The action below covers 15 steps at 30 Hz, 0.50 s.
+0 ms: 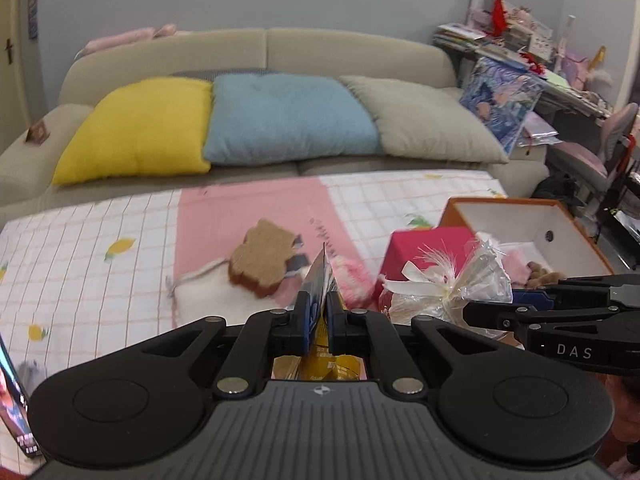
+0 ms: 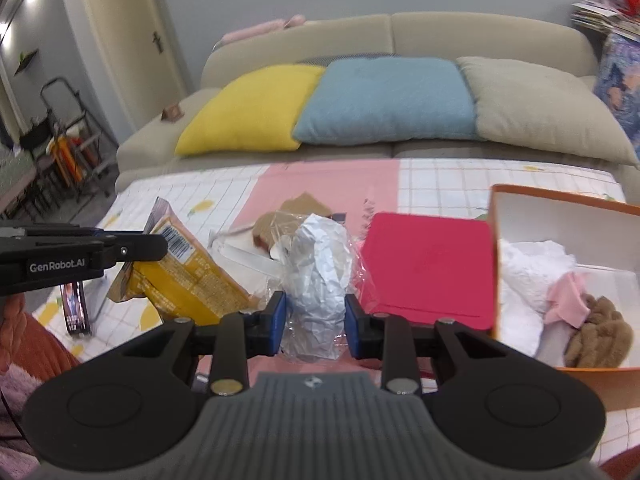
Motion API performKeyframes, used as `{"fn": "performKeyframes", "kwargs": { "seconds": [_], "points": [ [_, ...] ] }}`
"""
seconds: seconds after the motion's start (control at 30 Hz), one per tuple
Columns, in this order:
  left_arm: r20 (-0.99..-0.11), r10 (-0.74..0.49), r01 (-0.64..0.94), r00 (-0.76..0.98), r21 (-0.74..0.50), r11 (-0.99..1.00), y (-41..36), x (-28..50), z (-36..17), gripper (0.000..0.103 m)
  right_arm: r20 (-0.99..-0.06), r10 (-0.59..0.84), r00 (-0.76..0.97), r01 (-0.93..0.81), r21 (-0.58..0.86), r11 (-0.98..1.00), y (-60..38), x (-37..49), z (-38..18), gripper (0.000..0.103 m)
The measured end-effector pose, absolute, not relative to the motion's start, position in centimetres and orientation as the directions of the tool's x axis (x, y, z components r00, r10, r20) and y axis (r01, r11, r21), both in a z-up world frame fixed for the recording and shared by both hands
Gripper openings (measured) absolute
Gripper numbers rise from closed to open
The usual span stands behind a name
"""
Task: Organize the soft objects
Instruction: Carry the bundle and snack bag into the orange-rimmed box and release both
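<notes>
My left gripper (image 1: 318, 312) is shut on the edge of a yellow snack packet (image 1: 320, 280), held above the checked cloth; the packet also shows in the right wrist view (image 2: 188, 280). My right gripper (image 2: 314, 320) is shut on a crinkly clear plastic bag (image 2: 318, 280) with a white ribbon, seen in the left wrist view (image 1: 448, 284). A toast-shaped plush (image 1: 262, 260) lies on a white drawstring pouch (image 1: 212, 292). A pink fluffy item (image 1: 354, 276) lies beside it. The orange box (image 2: 560, 204) holds white, pink and brown soft things (image 2: 596, 332).
A red box (image 2: 428, 268) lies left of the orange box. A phone (image 2: 76, 308) lies at the left edge of the cloth. A beige sofa (image 1: 264, 46) behind carries yellow, blue and beige cushions. A cluttered desk (image 1: 520, 52) and chair stand at the right.
</notes>
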<state>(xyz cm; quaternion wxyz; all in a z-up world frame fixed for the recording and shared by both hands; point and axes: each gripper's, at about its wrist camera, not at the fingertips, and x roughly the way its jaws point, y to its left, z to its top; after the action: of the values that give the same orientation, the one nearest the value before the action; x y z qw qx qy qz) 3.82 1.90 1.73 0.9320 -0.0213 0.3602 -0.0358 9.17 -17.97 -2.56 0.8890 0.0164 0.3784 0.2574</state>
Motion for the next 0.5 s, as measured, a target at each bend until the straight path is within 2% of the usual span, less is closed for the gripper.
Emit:
{"fn": "performKeyframes", "kwargs": {
  "seconds": [0.3, 0.5],
  "points": [
    [-0.591, -0.167, 0.192, 0.789, -0.021, 0.981, -2.3, 5.7, 5.5, 0.007, -0.581, 0.413, 0.701, -0.324, 0.256, 0.911, -23.7, 8.6, 0.6, 0.03],
    [-0.534, -0.257, 0.291, 0.805, -0.022, 0.957, -5.8, 8.1, 7.8, 0.007, -0.552, 0.29, 0.782, -0.192, 0.228, 0.954, -28.6, 9.2, 2.1, 0.03]
  ]
}}
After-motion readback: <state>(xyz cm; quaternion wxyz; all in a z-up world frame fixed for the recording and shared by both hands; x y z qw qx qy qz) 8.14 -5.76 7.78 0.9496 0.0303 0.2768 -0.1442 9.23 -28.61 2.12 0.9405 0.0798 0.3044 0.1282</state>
